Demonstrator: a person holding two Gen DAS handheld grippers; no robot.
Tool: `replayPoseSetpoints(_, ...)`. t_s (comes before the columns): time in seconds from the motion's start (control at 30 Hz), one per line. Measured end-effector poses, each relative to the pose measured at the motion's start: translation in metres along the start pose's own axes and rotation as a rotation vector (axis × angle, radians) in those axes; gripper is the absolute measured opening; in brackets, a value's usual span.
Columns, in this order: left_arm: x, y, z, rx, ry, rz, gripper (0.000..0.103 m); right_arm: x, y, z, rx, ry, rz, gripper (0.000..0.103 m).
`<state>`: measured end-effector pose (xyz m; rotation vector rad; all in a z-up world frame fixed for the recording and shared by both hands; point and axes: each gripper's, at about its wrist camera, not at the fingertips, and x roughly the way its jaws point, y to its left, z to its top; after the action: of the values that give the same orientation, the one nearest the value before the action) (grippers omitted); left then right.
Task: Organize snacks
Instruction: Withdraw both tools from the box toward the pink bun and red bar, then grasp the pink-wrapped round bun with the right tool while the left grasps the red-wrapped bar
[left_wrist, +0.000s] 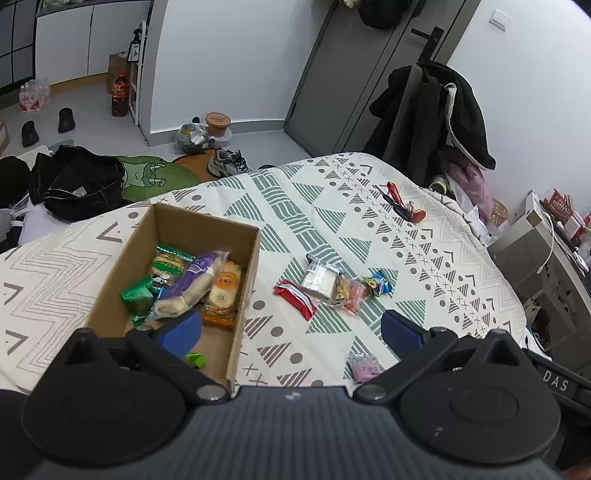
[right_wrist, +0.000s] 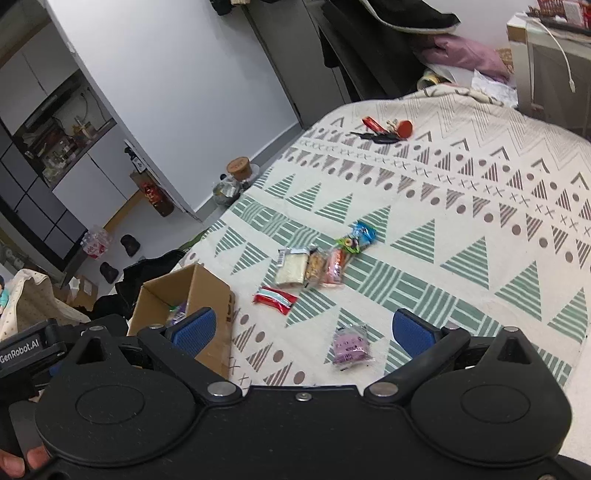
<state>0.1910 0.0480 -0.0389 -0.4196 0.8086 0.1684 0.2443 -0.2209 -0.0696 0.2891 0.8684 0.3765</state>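
Patterned bedspread (right_wrist: 461, 206) holds loose snacks — with both the left gripper (left_wrist: 291, 328) and right gripper (right_wrist: 303, 328) spread empty, the purple packet (right_wrist: 349, 345) is best straddled squarely before being carried to the cardboard box (left_wrist: 243, 266).

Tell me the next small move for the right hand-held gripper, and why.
Probably lower the right hand-held gripper onto the purple snack packet. Its jaws are open and empty, and that packet lies on the tablecloth nearest them, apart from the other loose snacks. The cardboard box already holding snacks sits just to the left, so the carry looks short.
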Motion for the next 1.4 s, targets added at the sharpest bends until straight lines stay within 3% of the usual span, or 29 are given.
replayPoseSetpoints(0.23,0.017,-0.011,-0.005,0.011,0.02,-0.008,0.101,0.02,-0.008,-0.002,0.007,0.051,-0.006,0.101)
replayPoseSetpoints(0.33,0.023,-0.016,-0.006,0.015,0.008,-0.023,0.099,0.033,-0.013,-0.004,0.018,0.088,-0.008,0.092)
replayPoseSetpoints(0.53,0.047,-0.025,-0.008,0.018,0.024,-0.016,0.08,0.056,-0.026,-0.009,0.038,0.154,0.002,0.083)
replayPoseSetpoints(0.7,0.069,-0.027,-0.01,0.002,0.049,-0.018,0.059,0.078,-0.038,-0.011,0.051,0.21,-0.008,0.076)
replayPoseSetpoints(0.87,0.093,-0.03,-0.012,-0.005,0.076,-0.02,0.049,0.105,-0.044,-0.015,0.038,0.27,-0.007,0.069)
replayPoseSetpoints(1.13,0.133,-0.029,-0.015,-0.016,0.107,-0.008,0.046,0.143,-0.049,-0.021,0.0,0.358,-0.011,0.064)
replayPoseSetpoints(1.2,0.14,-0.029,-0.017,-0.011,0.109,-0.008,0.045,0.151,-0.049,-0.023,-0.012,0.375,-0.015,0.055)
replayPoseSetpoints(1.27,0.147,-0.03,-0.018,-0.004,0.108,-0.007,0.045,0.157,-0.05,-0.025,-0.019,0.388,-0.021,0.038)
replayPoseSetpoints(1.4,0.161,-0.029,-0.022,-0.014,0.113,-0.008,0.045,0.16,-0.055,-0.022,0.001,0.369,-0.003,0.034)
